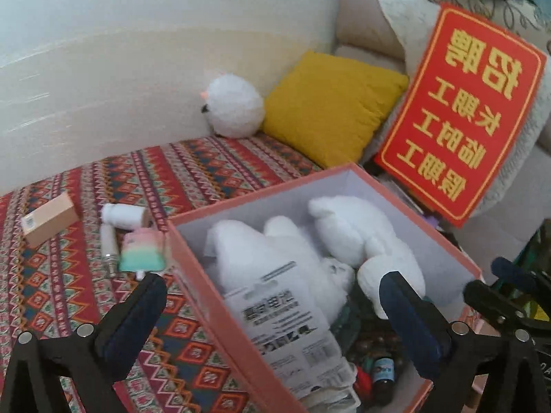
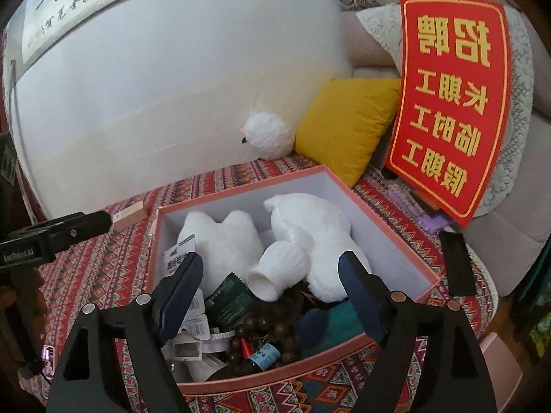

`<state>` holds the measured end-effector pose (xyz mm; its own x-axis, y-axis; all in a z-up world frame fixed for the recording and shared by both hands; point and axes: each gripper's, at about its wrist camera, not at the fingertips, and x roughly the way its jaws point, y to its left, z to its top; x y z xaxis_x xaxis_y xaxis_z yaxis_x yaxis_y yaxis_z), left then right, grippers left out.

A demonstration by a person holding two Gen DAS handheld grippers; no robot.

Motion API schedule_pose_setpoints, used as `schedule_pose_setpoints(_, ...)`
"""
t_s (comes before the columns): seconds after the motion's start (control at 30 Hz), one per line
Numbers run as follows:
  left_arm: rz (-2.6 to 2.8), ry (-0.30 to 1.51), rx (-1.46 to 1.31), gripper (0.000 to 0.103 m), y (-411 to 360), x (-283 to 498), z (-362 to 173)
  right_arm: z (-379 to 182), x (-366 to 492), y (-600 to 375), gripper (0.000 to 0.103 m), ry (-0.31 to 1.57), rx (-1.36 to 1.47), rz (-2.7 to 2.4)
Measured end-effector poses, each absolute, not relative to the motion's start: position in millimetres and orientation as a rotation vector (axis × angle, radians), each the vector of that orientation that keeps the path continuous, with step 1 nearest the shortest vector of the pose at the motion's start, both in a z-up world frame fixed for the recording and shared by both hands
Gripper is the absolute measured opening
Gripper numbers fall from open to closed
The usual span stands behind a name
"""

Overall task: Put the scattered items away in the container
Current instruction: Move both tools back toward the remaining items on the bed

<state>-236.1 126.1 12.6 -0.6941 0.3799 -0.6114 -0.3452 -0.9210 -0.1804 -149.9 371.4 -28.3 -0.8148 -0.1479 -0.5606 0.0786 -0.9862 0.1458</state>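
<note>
With both my left gripper (image 1: 272, 313) and right gripper (image 2: 270, 284) wide and empty, I risk nudging the pink box (image 1: 193, 251) reaching the pastel toy (image 1: 143, 253) at ten o'clock.

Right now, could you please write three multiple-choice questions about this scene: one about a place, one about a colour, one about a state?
1. Where does the tan carton lie?
A. on the patterned cloth, outside the box
B. inside the box
C. on the cushion

2. What colour is the cushion?
A. blue
B. yellow
C. grey

3. How is the right gripper?
A. shut on a bottle
B. shut on a toy
C. open, holding nothing

Answers: 1 A, it rests on the patterned cloth left of the pink box; 2 B, mustard yellow; 3 C, its fingers stand apart above the box.
</note>
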Motion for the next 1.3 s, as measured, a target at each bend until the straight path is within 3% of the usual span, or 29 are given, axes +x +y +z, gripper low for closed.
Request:
schedule_pose_setpoints(0.57, 2.707, -0.213, -1.019, 0.102, 10, -173, -17, 19, -55, 324, 0.088, 0.004, 0.810, -2.921)
schedule_pose_setpoints(0.93, 2.802, -0.289, -0.991, 0.102, -70, -131, -16, 40, -9, 234, 0.090, 0.328, 0.684, -2.852)
schedule_pose_setpoints(1.13, 2.879, -0.272, -0.996, 0.102, -115, -136, -19, 49, -27, 171, 0.092, 0.509, 0.597, -2.723)
schedule_pose_setpoints(1.3, 2.913, -0.171, -1.034, 0.102, -144, -177, -18, 49, -102, 112, 0.092, 0.606, 0.711, -2.540)
